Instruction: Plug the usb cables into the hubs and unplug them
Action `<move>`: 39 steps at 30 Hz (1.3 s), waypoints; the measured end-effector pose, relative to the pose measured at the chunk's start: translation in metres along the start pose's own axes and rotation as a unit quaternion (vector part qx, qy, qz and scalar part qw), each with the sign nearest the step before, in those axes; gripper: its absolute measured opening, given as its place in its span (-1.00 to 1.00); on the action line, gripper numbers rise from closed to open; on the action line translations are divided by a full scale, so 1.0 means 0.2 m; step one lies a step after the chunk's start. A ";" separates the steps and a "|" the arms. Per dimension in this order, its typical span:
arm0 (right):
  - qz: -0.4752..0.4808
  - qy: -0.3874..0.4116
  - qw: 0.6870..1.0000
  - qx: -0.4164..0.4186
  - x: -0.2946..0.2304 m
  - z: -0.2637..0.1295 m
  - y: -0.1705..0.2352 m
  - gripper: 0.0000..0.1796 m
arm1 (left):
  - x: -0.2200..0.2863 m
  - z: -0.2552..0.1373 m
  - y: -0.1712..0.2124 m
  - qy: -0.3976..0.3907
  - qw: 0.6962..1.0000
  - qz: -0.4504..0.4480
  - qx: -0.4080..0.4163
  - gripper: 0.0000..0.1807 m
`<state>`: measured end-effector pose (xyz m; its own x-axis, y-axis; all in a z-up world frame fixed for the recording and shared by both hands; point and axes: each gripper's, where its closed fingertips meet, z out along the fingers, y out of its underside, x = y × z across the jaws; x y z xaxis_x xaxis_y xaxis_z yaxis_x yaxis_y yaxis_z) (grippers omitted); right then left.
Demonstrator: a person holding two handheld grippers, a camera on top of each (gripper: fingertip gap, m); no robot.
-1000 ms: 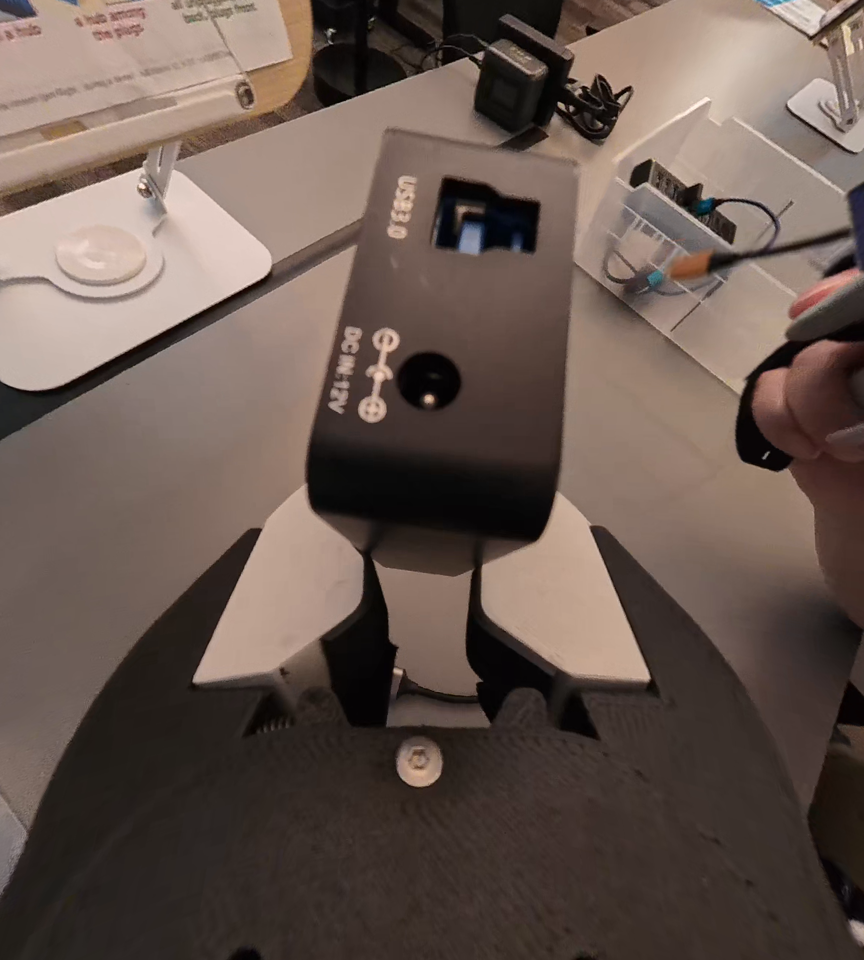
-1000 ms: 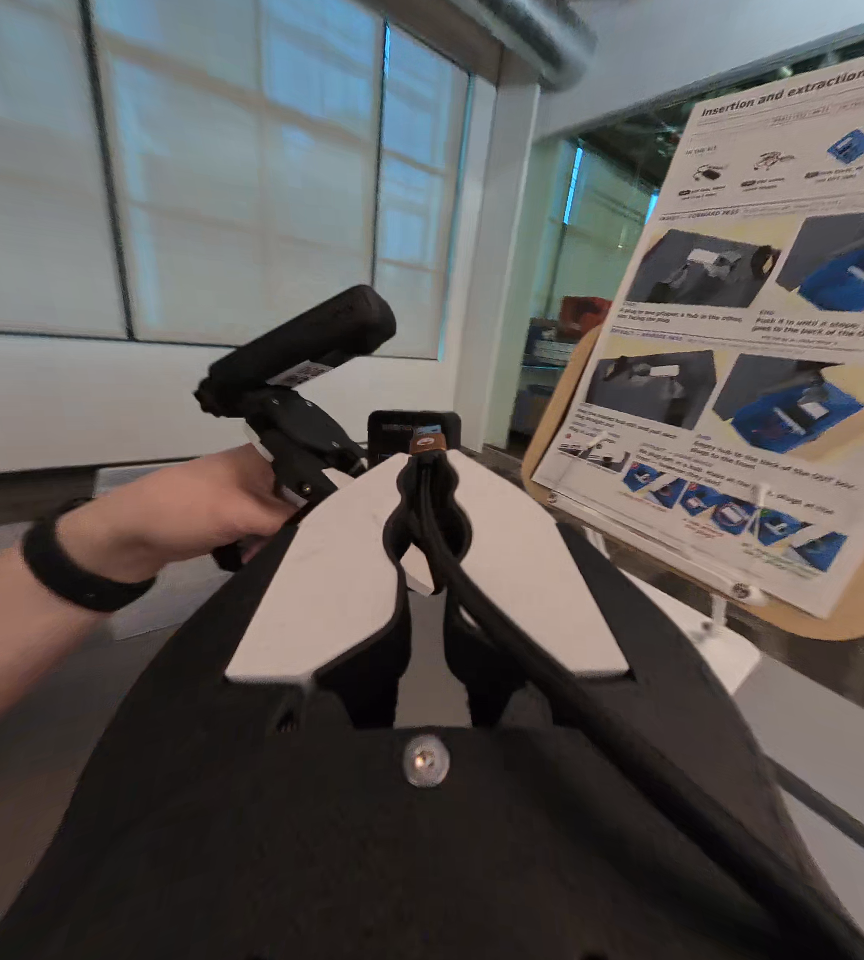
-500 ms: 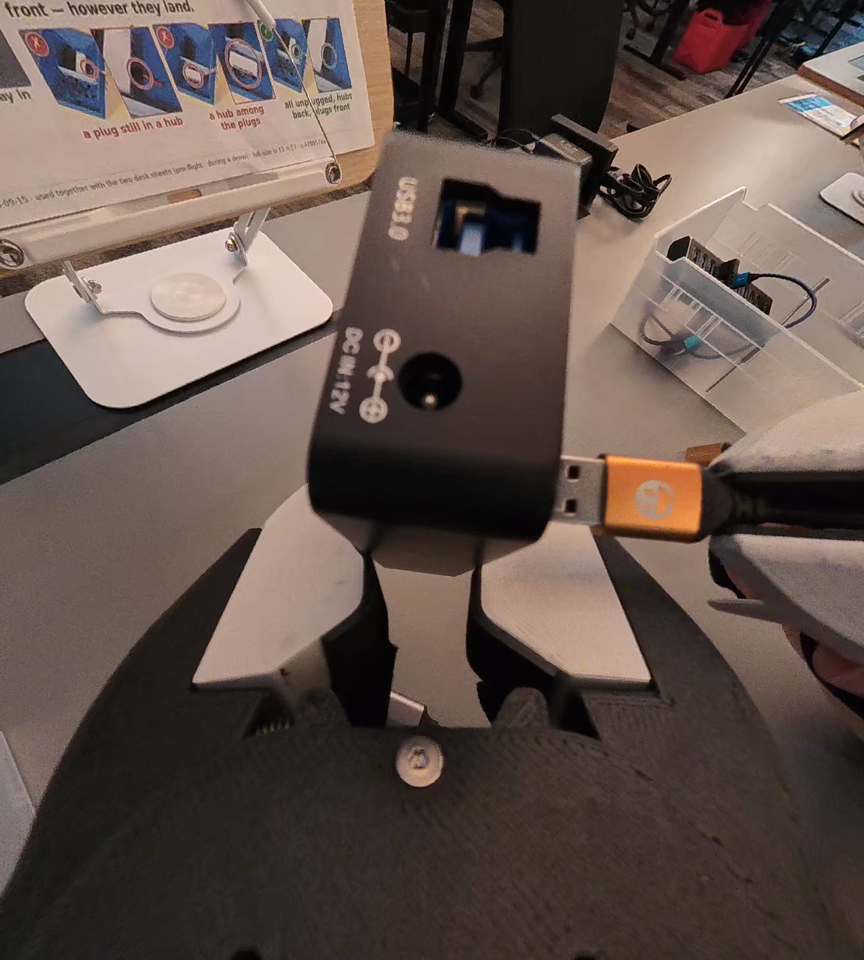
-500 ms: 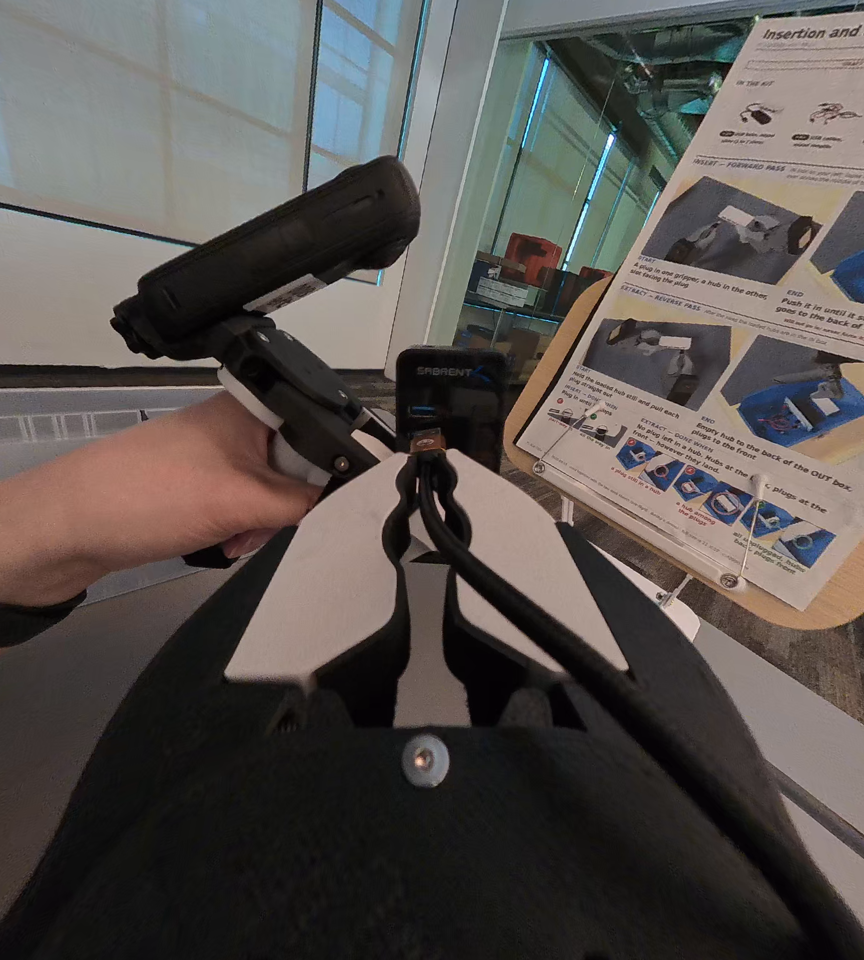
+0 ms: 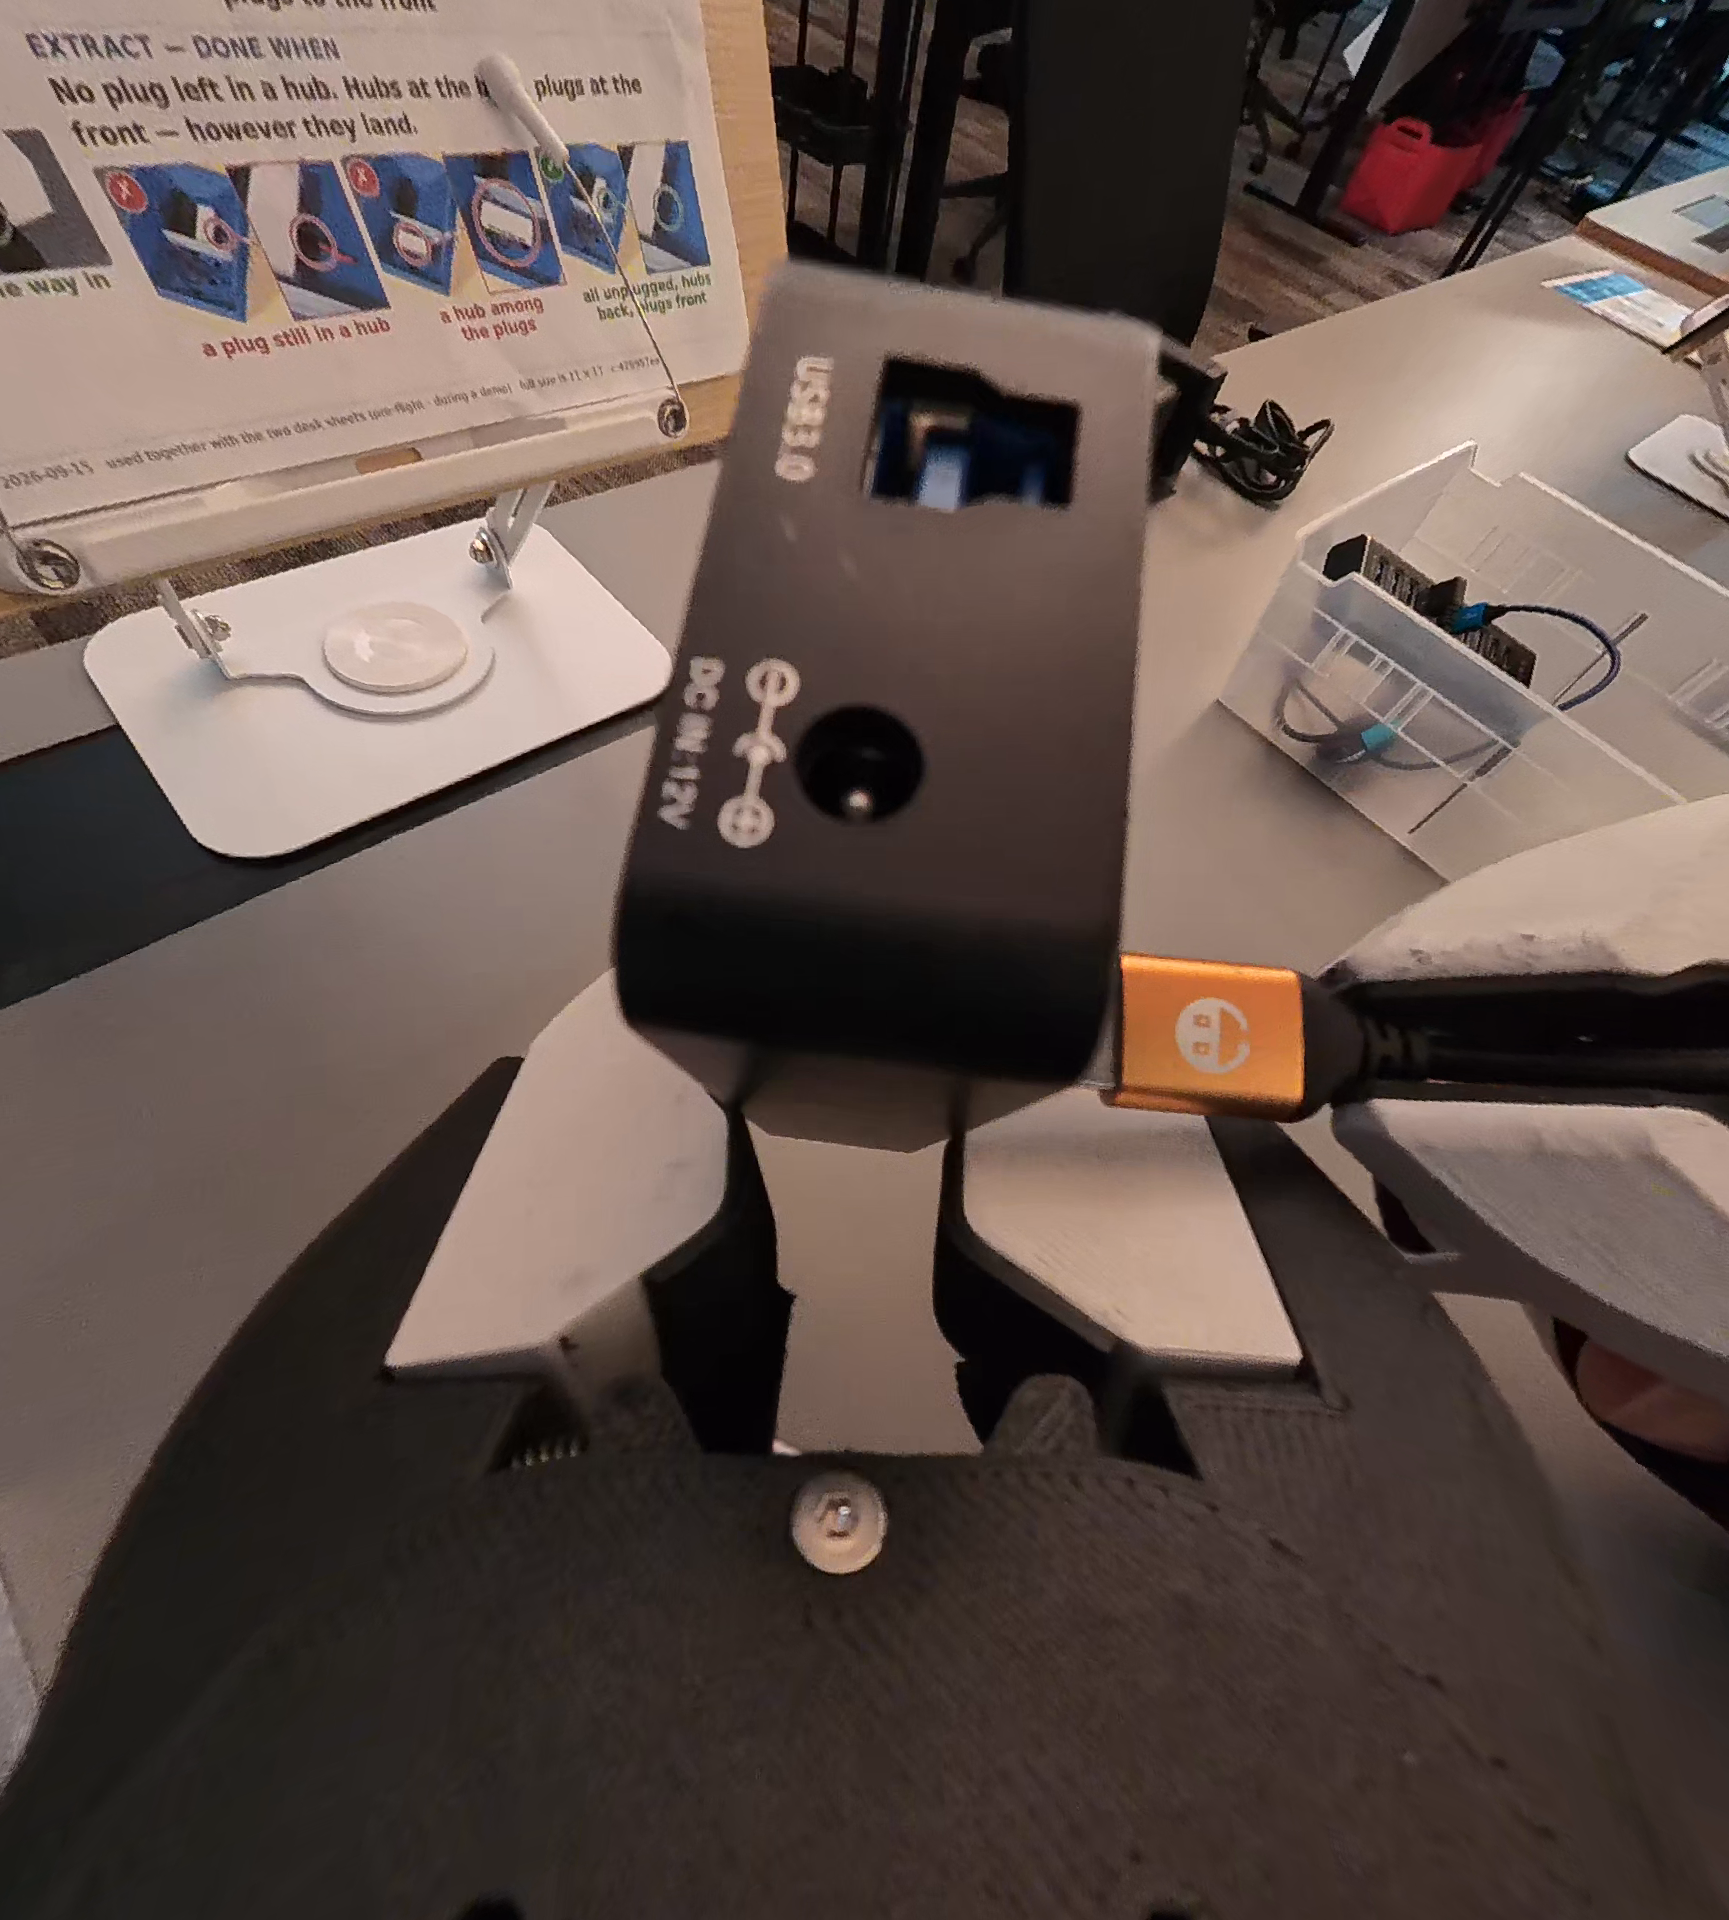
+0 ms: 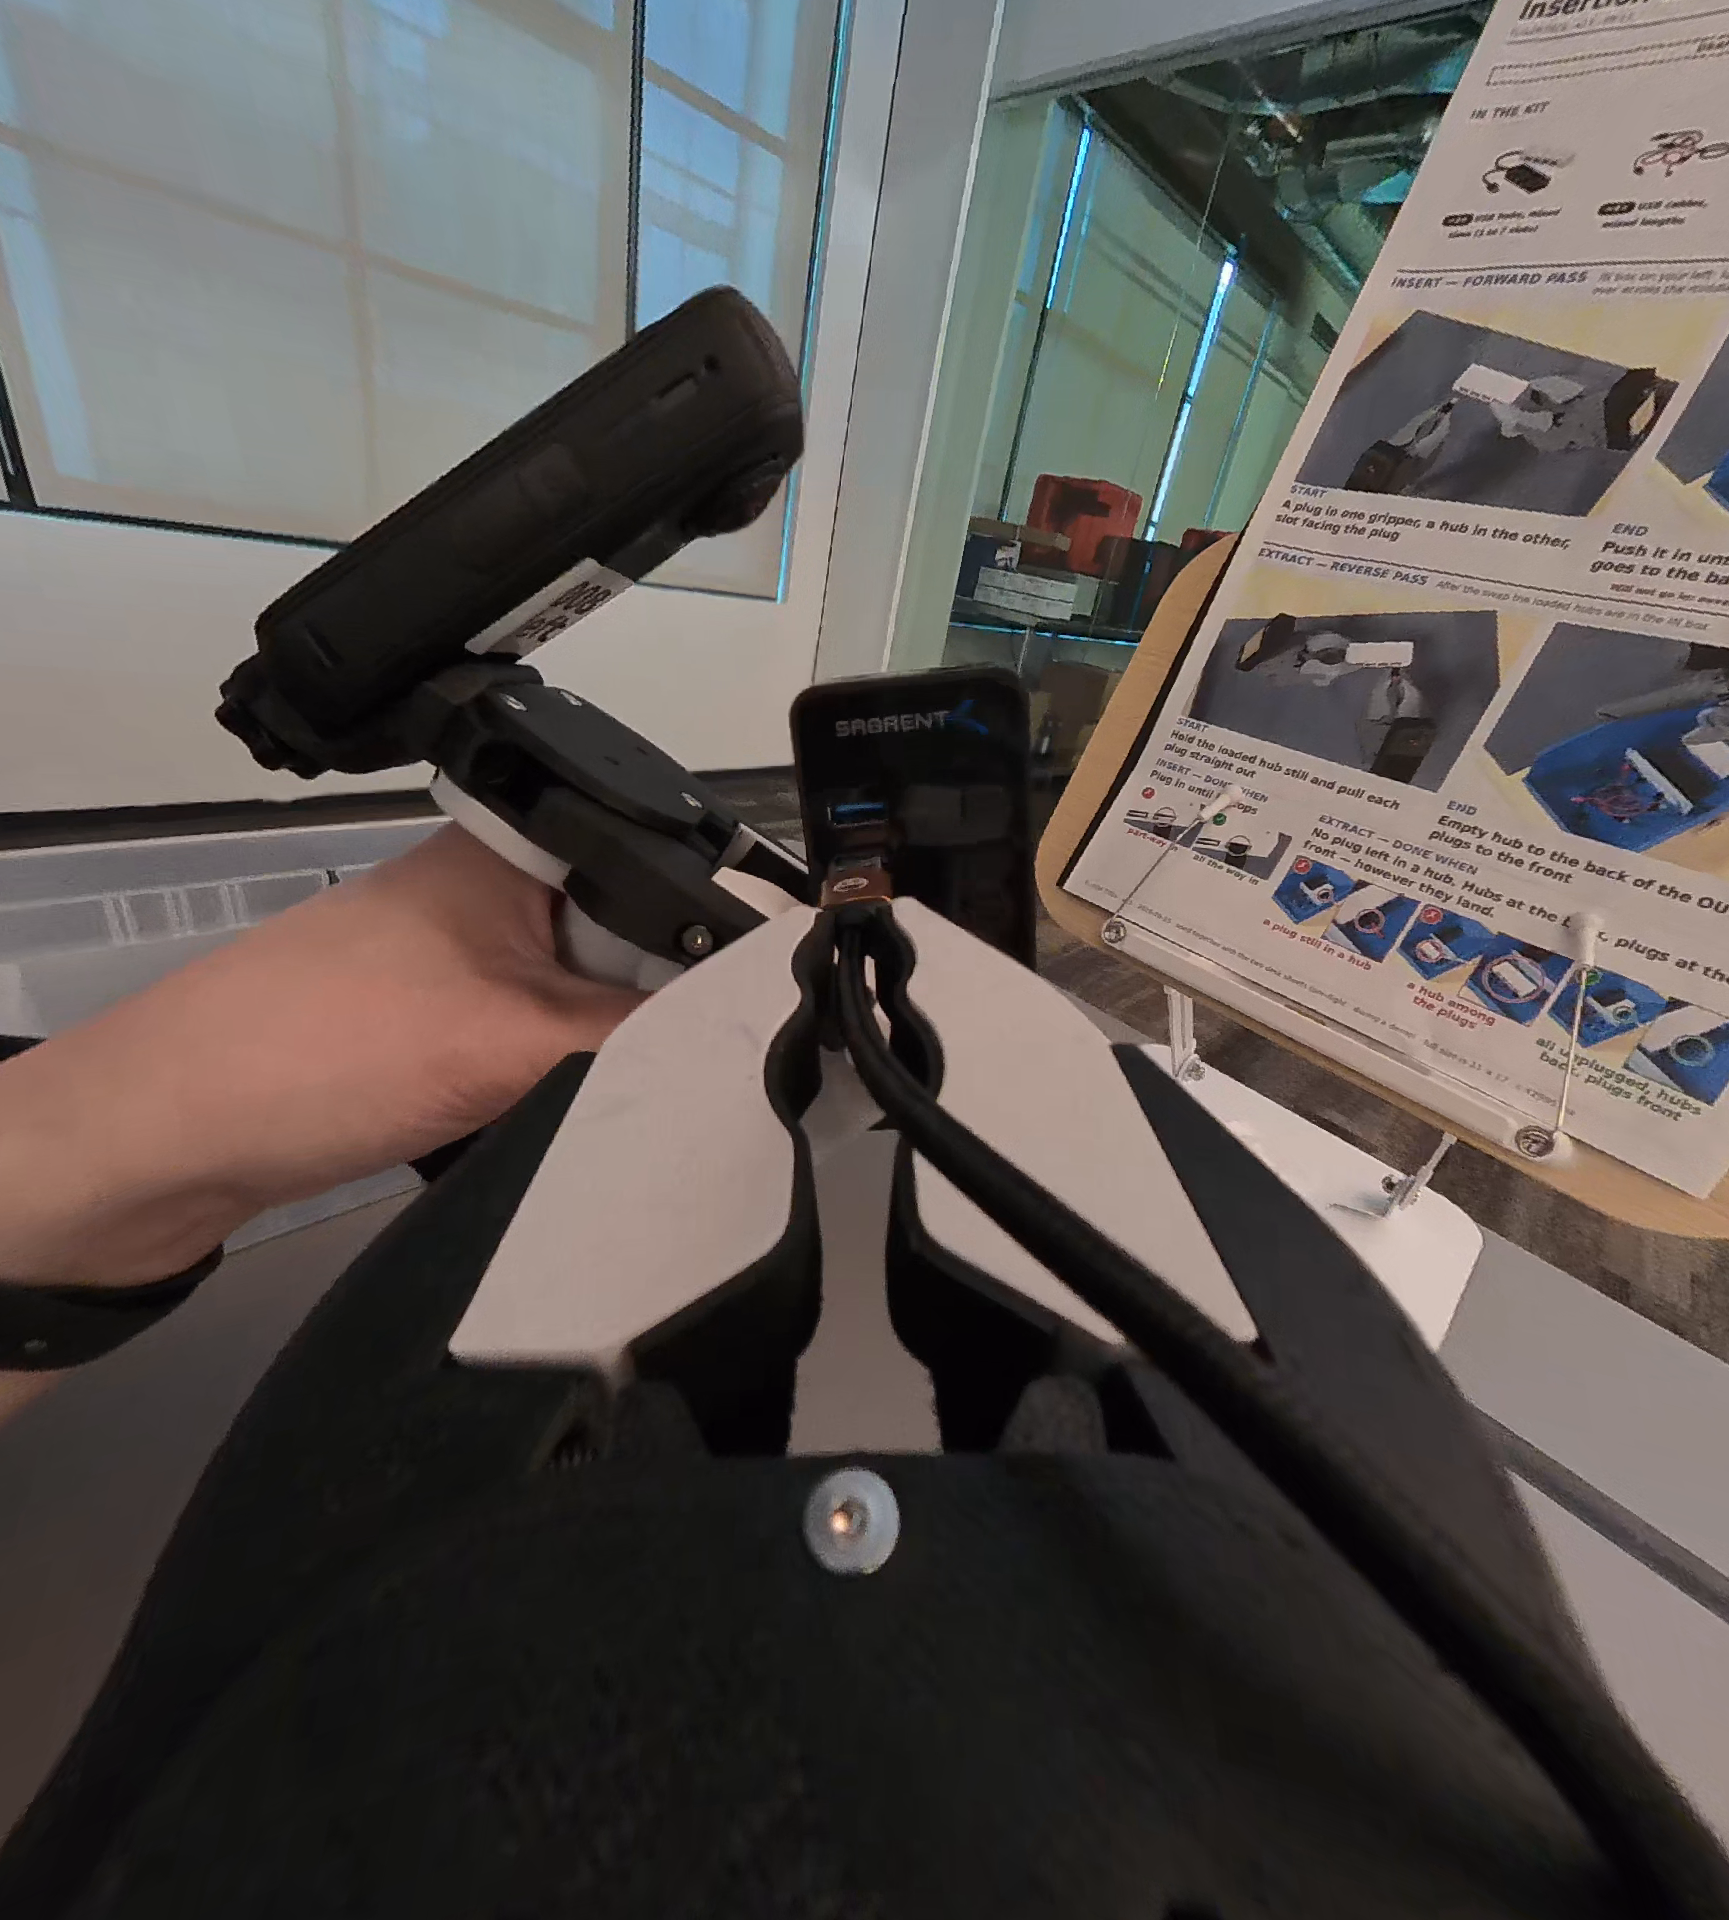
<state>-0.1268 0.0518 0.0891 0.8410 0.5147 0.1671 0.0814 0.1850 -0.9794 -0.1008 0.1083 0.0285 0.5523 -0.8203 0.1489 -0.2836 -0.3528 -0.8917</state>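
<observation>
My left gripper (image 5: 844,1112) is shut on the lower end of a black USB hub (image 5: 901,665) and holds it upright above the grey table (image 5: 216,1091). The hub's end face, with a blue port and a round power jack, faces the camera. My right gripper (image 6: 855,920) is shut on a black USB cable (image 6: 953,1122) just behind its orange plug (image 6: 855,885). In the left wrist view the right gripper (image 5: 1359,1039) comes in from the right. The orange plug (image 5: 1208,1034) butts against the hub's side, its metal tip hidden inside. The hub (image 6: 912,800) faces the right wrist view.
An instruction sheet on a wooden board (image 5: 320,260) stands on a white base (image 5: 372,707) at back left. A clear divided bin (image 5: 1462,675) with hubs and cables sits at right. A black adapter with coiled cable (image 5: 1244,436) lies behind the hub. A person's hand (image 6: 372,1039) holds the left gripper. Some 8 cm of space lies between my two pairs of fingers.
My right gripper moved the orange plug leftward into the hub's side. The metal tip that showed half a second ago is now hidden in the hub. The left gripper still holds the hub.
</observation>
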 end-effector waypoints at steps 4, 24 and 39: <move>-0.005 0.006 1.000 0.011 0.00 -0.01 -0.01 -0.92 | 0.00 -0.01 -0.03 -0.014 1.000 0.009 0.020 -0.62; -0.030 -0.001 0.999 0.039 0.01 -0.06 -0.10 -0.91 | 0.07 -0.07 -0.14 -0.044 0.990 0.098 0.088 -0.69; -0.015 -0.027 0.998 0.048 0.01 -0.10 -0.14 -0.91 | 0.12 -0.11 -0.18 -0.077 0.966 0.223 0.105 -0.69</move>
<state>-0.1165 0.0312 0.1144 0.8089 0.5508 0.2054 0.0531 0.2795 -0.9587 -0.0942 0.0921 0.0739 0.5262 -0.7878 -0.3202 -0.3637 0.1319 -0.9221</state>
